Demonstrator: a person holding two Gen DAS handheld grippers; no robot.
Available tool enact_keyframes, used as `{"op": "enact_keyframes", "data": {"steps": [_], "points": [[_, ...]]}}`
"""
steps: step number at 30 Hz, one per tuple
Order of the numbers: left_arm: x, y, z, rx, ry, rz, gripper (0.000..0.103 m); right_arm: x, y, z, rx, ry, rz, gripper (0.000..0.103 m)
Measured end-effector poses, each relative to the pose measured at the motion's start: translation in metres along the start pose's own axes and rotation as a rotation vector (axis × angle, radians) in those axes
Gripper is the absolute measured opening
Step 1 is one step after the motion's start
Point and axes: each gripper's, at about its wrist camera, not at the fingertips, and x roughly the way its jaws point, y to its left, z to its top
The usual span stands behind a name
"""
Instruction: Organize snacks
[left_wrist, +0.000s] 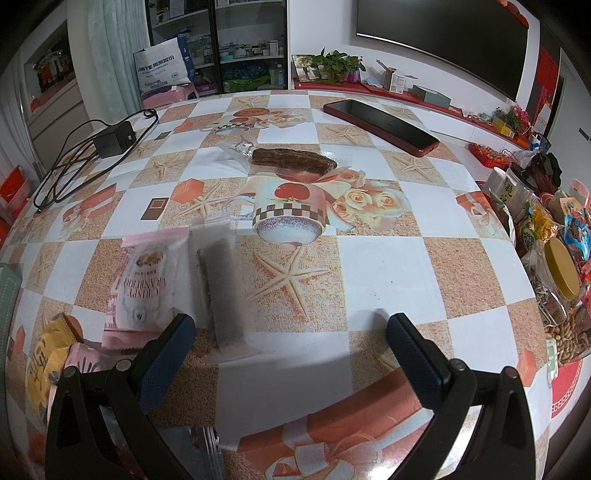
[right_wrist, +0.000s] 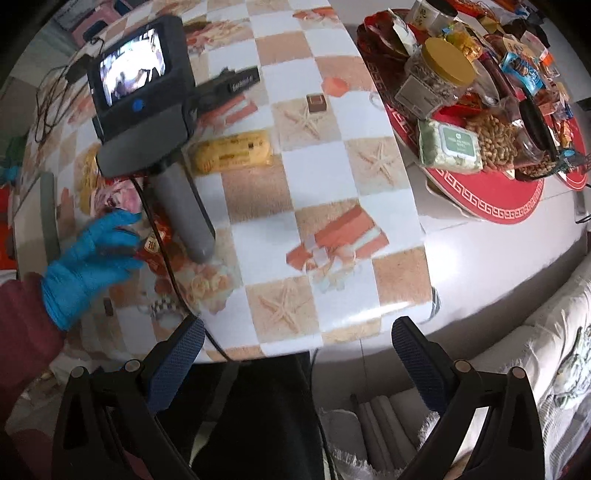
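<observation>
We're hovering both tongs released: left tongs (left_wrist: 290, 332) beside the cranberry pack (left_wrist: 142, 286); right tongs (right_wrist: 297, 338) over the counter (right_wrist: 325, 177) edge.

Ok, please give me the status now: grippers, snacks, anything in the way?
Left gripper open, empty. Right gripper open, empty, at the table edge. Pink snack pack and clear-wrapped bar lie just ahead of left. Phone far off, nothing blocking.

Right gripper (right_wrist: 295, 354) hangs wide open over the table (right_wrist: 258, 236) edge, nothing in it. Blue-gloved hand (right_wrist: 88, 258) sits left, near the other gripper's handle (right_wrist: 184, 210). Yellow snack pack (right_wrist: 232, 151) lies beyond, snack tray (right_wrist: 491, 206) off right.
</observation>
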Motion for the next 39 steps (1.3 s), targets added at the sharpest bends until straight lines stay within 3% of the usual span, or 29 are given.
{"op": "enact_keyframes", "data": {"steps": [5, 19, 29, 32, 36, 39], "points": [[0.0, -0.001, 0.0, 0.0, 0.0, 0.0, 0.103, 0.003, -0.001, 0.008, 0.01, -0.012, 0.034, 0.102], [0.0, 0.0, 0.0, 0.0, 0.004, 0.001, 0.103, 0.015, -0.025, 0.005, 0.028, 0.03, 0.028, 0.102], [0.019, -0.006, 0.035, 0.093, 0.404, -0.045, 0.103, 0.02, -0.025, 0.014, 0.015, 0.031, 0.038, 0.102], [0.019, -0.004, 0.042, 0.117, 0.504, -0.127, 0.103, 0.018, -0.022, 0.016, 0.016, 0.023, 0.044, 0.102], [-0.021, 0.012, 0.053, 0.16, 0.473, -0.213, 0.103, 0.021, -0.02, 0.017, 0.047, 0.03, 0.067, 0.102], [-0.053, 0.039, 0.056, 0.218, 0.423, -0.185, 0.103, 0.026, -0.015, 0.02, 0.076, 0.04, 0.094, 0.102]]}}
